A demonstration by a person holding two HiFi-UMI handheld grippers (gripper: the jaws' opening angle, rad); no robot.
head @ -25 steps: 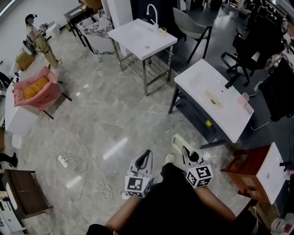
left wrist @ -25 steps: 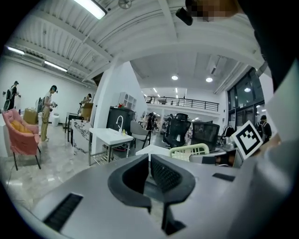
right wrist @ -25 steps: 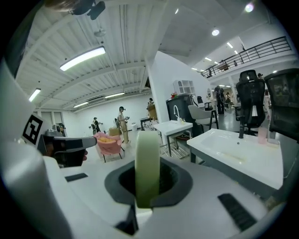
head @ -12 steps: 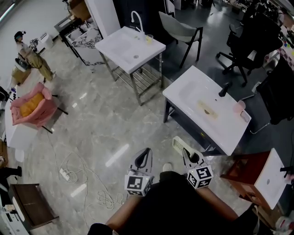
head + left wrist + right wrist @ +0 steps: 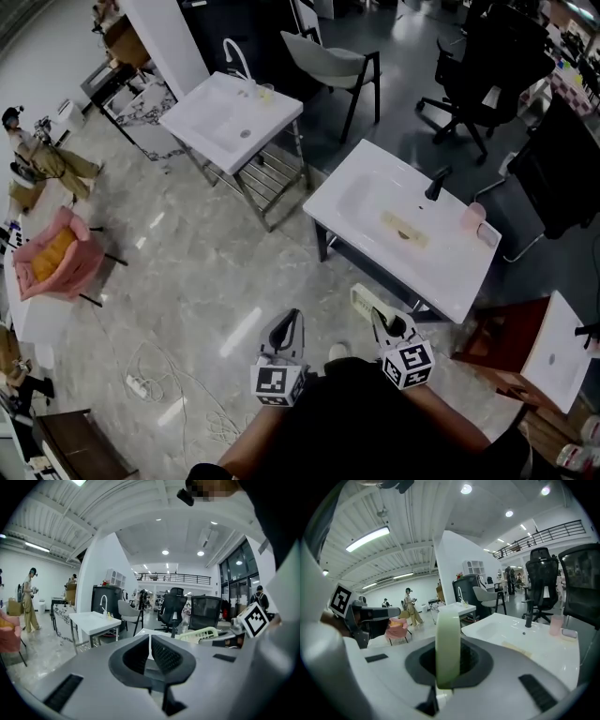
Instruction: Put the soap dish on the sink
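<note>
My right gripper [image 5: 380, 315] is shut on a pale green soap dish [image 5: 367, 301], held on edge between the pads [image 5: 448, 645]. It hangs above the floor, just short of the near white sink [image 5: 451, 271], which has a black faucet [image 5: 434, 184] and a pink cup [image 5: 472, 217] on its far rim. In the right gripper view the sink [image 5: 520, 637] lies ahead to the right. My left gripper [image 5: 292, 320] is beside it to the left, with its jaws together and nothing between them [image 5: 150, 640]. The left gripper view also catches the soap dish [image 5: 202, 633].
A second white sink [image 5: 230, 109] on a metal stand is farther back left. Chairs [image 5: 330, 63] and black office chairs [image 5: 487, 70] stand behind the sinks. A brown box [image 5: 498, 347] sits right of me. A pink chair [image 5: 52, 260] and floor cables [image 5: 159, 394] lie left.
Both grippers have been carried forward across the floor, and the near sink now lies closer to them. The right gripper still holds the soap dish; the left stays shut.
</note>
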